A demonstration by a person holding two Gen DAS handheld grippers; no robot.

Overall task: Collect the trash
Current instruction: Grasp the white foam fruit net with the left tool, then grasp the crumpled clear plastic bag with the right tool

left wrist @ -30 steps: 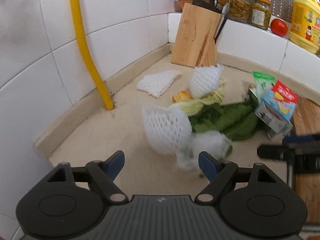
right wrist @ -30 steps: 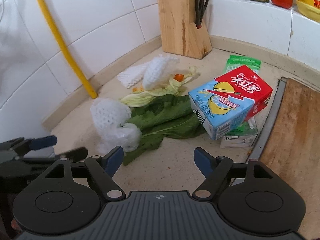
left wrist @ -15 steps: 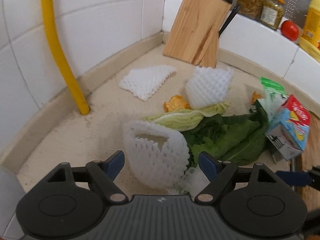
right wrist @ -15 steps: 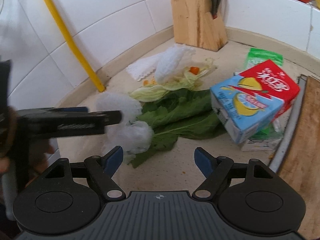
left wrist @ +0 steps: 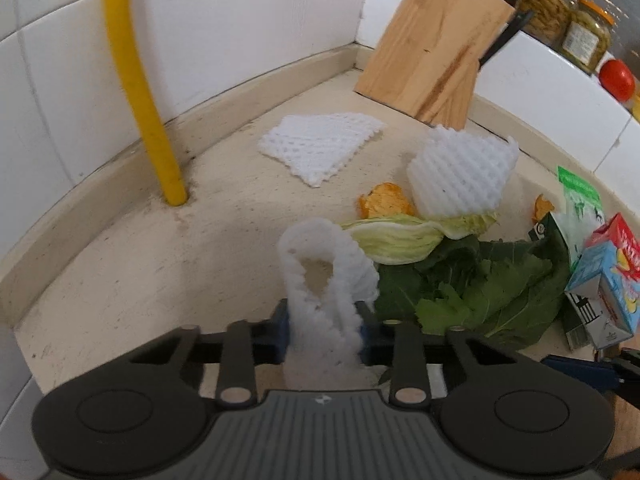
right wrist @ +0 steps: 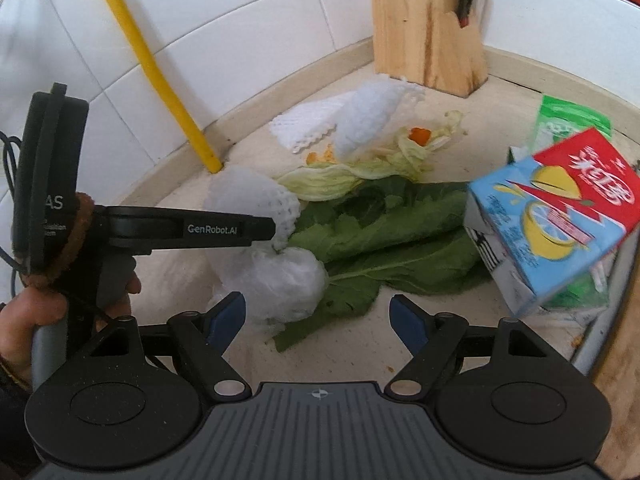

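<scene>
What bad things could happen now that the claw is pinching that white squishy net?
The left claw squeezes only the foam net's lower end, so the soft net could slip out when lifted.

A crumpled plastic bag sits against the net and may drag along or drop off.

The bag lies on the green leaves, so lifting might scatter them across the counter toward the juice box.

The left gripper point(right wrist: 276, 236) pinched a white foam net point(right wrist: 252, 200) above green leaves point(right wrist: 380, 232); the right gripper point(right wrist: 318, 316) hovered open beside a juice carton point(right wrist: 548, 220).
</scene>
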